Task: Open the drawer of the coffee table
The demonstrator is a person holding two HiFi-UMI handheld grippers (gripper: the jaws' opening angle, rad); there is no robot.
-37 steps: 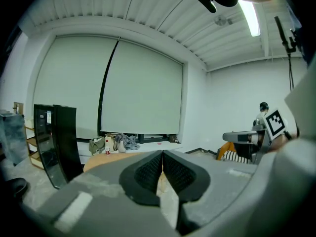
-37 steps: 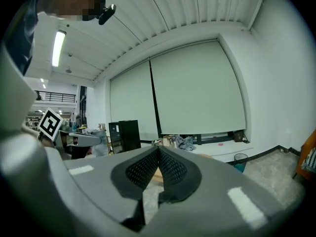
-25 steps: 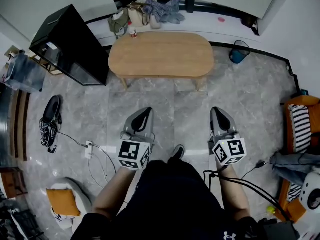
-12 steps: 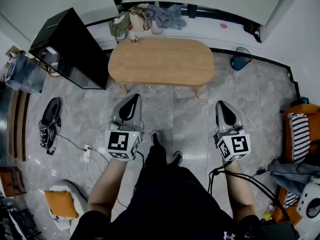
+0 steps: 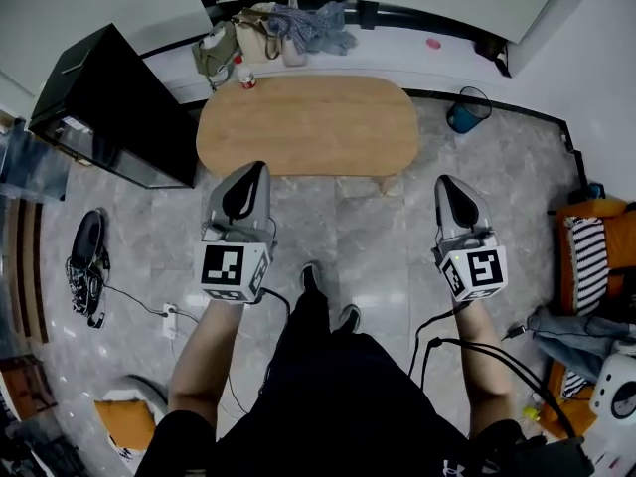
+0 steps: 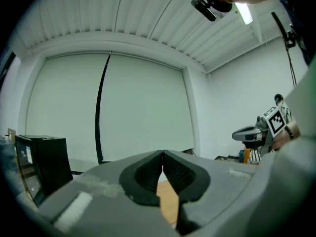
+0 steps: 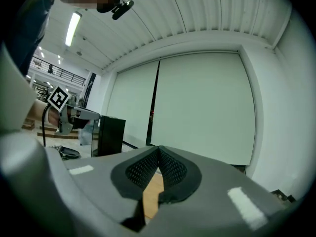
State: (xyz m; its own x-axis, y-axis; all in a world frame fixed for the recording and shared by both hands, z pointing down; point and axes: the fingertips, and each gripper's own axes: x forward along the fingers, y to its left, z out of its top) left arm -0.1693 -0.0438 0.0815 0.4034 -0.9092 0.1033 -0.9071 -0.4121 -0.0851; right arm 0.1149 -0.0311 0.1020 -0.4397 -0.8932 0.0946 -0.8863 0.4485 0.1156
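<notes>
The oval wooden coffee table [image 5: 308, 125] stands ahead of me on the grey marble floor; no drawer shows from above. My left gripper [image 5: 254, 169] hangs in the air just short of the table's near left edge, jaws shut and empty. My right gripper [image 5: 445, 183] is held level to the right of the table's near right leg, also shut with nothing in it. In the left gripper view the left gripper's pads [image 6: 162, 154] meet, with a strip of tabletop [image 6: 169, 206] below. The right gripper view shows that gripper's pads [image 7: 158, 149] closed over the tabletop [image 7: 150, 194].
A black cabinet [image 5: 114, 107] stands left of the table. Bags and clothes [image 5: 273, 28] lie behind it by the wall, with a small red-capped bottle [image 5: 245, 78]. A blue bin [image 5: 465, 112] is at the right. A shoe [image 5: 87, 256] and cable lie at left, an orange chair [image 5: 596, 256] at right.
Both grippers have moved forward toward the table and risen a little. The person has stepped closer, so the table sits nearer in the head view.
</notes>
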